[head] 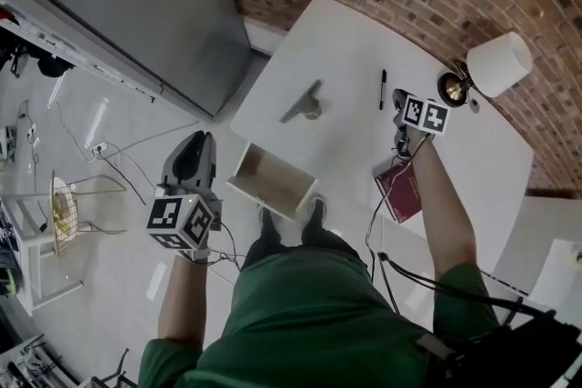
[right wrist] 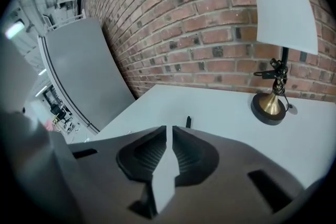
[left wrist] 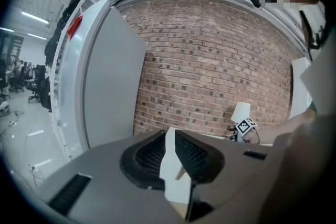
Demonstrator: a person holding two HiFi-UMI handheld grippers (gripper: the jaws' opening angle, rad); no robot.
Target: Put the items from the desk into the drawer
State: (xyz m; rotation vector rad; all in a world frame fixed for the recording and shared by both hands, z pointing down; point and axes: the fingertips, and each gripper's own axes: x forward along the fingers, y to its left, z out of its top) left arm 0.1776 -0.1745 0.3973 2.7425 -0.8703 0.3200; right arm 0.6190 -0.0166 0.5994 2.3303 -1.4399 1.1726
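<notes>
Left gripper [left wrist: 170, 137]: jaws a narrow slit apart, nothing in them, out over the floor left of the open drawer [head: 262, 195]. Right gripper [right wrist: 169, 132]: narrow gap too, empty, low over the white desk [head: 336, 41] just short of the black pen [head: 383, 89]. Red notebook [head: 401, 189] lies at the desk's near edge (lamp [head: 498, 64] by the brick wall).

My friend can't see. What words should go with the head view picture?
From above, a person in green stands at a white desk with an open drawer, the left gripper beside the drawer, the right gripper over the desk. On the desk: a black pen, a red book, a lamp, a grey object.
</notes>
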